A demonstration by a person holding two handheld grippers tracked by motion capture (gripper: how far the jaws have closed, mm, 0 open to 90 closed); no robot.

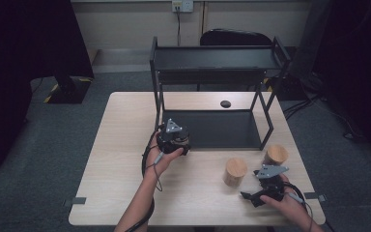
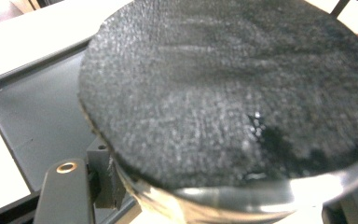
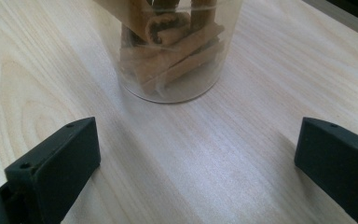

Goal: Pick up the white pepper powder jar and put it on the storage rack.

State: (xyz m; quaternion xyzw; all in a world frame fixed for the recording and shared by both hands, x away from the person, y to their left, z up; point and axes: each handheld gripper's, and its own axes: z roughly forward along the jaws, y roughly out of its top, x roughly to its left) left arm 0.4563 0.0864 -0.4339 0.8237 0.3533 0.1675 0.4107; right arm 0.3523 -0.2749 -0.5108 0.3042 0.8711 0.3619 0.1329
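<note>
left tongs (image 1: 174,140) clamped on a dark-filled jar (image 2: 223,93) at shelf (image 1: 212,128) front edge | right tongs (image 3: 196,154) wide open, cinnamon jar (image 3: 177,46) at 12 o'clock | another wood-lidded jar (image 1: 235,171) on desk (image 1: 125,145), 10 o'clock of them

The right claw (image 3: 198,158) hangs low over the pale wooden worktop (image 3: 37,70) with its two black jaws standing wide apart and nothing between them. Ahead stands a clear jar (image 3: 177,51) of cinnamon sticks (image 3: 170,28), apart from both jaws.

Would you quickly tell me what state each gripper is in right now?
Left gripper: closed on a jar with a black lid, held over the rack's lower shelf.
Right gripper: open, holding nothing; a clear jar of cinnamon sticks stands ahead.
</note>
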